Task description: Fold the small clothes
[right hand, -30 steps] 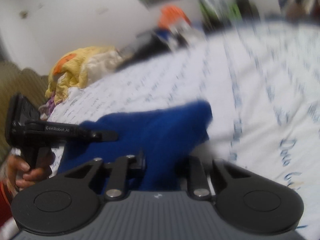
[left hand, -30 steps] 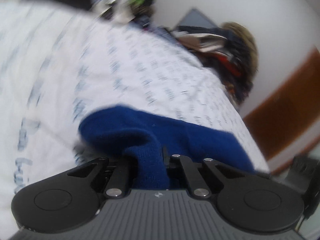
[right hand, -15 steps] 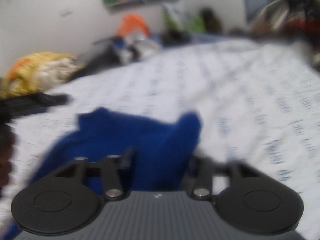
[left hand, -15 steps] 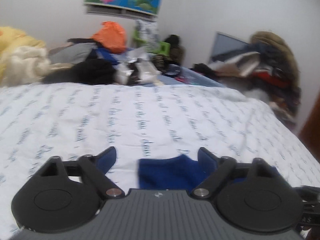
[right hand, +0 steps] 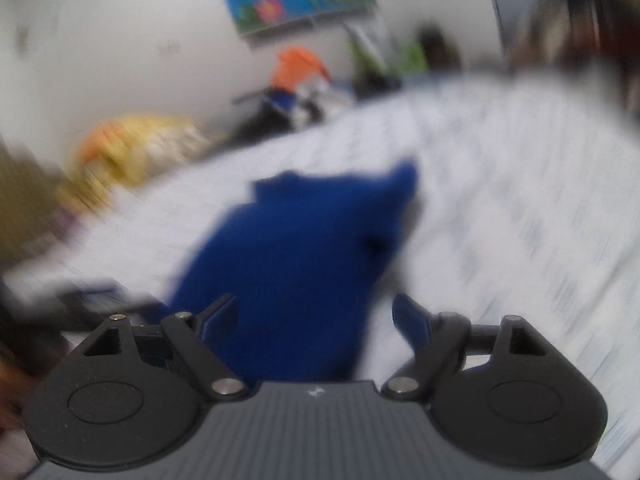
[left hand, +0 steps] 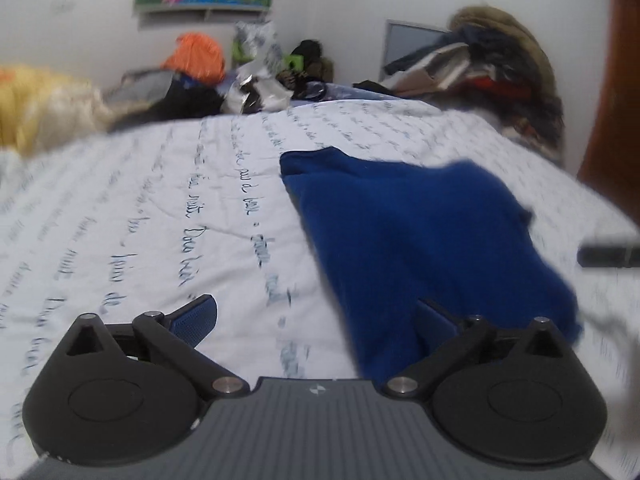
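Left tool (left hand: 316, 314), right tool (right hand: 314, 318): black linkages, silver screws, blue pads, ribbed grey housing.

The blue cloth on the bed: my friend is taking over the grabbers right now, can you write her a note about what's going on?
Left gripper: open, holding nothing, over the white printed bedsheet just left of the cloth.
Right gripper: open, holding nothing; the picture is blurred.
Blue cloth: lies loose on the sheet, in front of both grippers, not gripped by either.
Done: the cloth looks doubled over, though I cannot tell how neatly.
Left: probably check the edges, fold again if needed, then fetch the next piece.
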